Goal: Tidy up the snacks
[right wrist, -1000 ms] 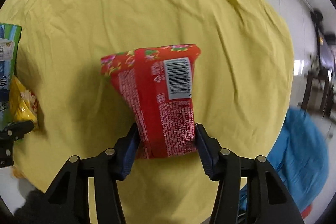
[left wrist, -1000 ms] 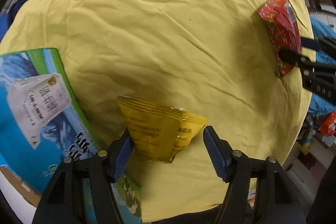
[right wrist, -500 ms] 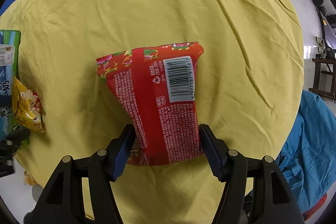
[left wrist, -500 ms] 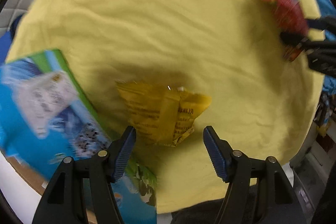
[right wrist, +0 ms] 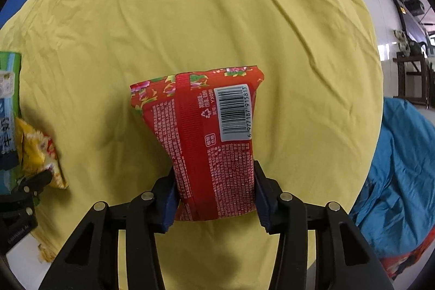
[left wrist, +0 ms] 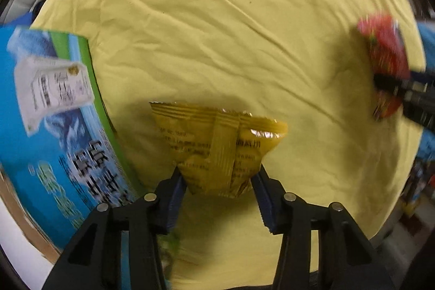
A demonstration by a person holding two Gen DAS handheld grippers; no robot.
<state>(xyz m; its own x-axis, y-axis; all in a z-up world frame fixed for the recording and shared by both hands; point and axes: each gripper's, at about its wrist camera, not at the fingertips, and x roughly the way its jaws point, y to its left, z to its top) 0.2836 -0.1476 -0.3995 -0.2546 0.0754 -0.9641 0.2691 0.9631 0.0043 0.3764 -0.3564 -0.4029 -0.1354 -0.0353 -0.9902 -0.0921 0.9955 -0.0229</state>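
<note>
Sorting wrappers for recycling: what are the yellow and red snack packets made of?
Yellow packet: probably metallised plastic film, glossy; a silvery glint shows at its crinkled top seal. Red packet: likely printed plastic film, smoother, with a ribbed back seam.

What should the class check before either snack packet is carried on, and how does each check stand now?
1. Left tool shut on the yellow packet: ok.
2. Right tool shut on the red packet: ok.
3. Red packet held by its lower end only: ok, but top-heavy.
4. Box close beside the yellow packet; touching: cannot tell.
5. Box opening in sight: not ok.
6. Cloth between the tools bare: ok.
</note>
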